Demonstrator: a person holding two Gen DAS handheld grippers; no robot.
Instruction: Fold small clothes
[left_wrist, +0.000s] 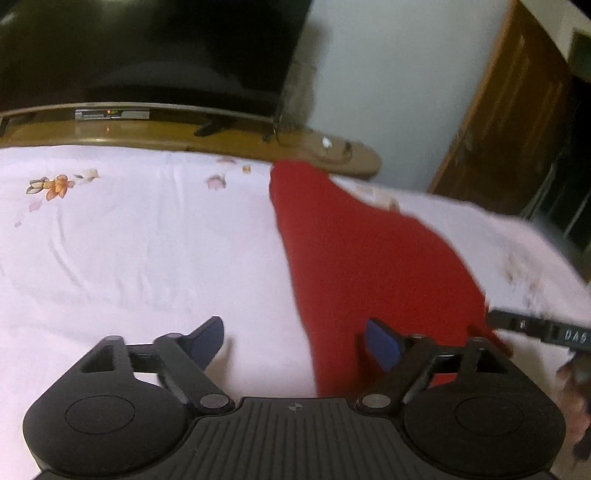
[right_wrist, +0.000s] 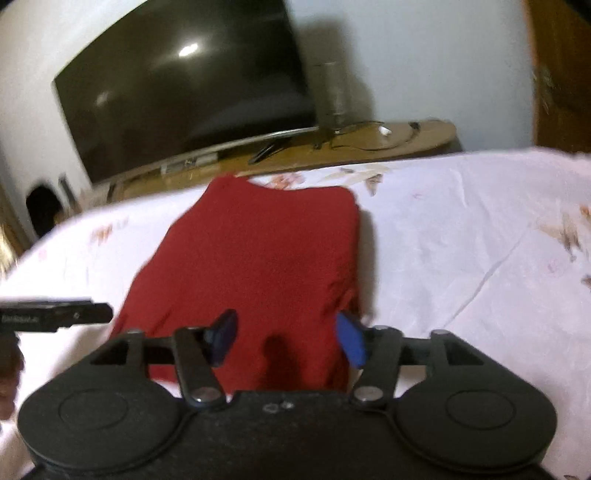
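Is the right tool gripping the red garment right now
No, the right tool is open above the red garment, its pads clear of the cloth.

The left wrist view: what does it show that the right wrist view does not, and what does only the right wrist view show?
Only the left wrist view shows an orange flower print on the sheet and a wooden door at the right.

Only the right wrist view shows the whole television screen and the red garment's far edge and both sides.

Both show the red garment lying on the white sheet, the wooden stand, and each other's tongs: the left tongs and the right tongs, both open, holding nothing.
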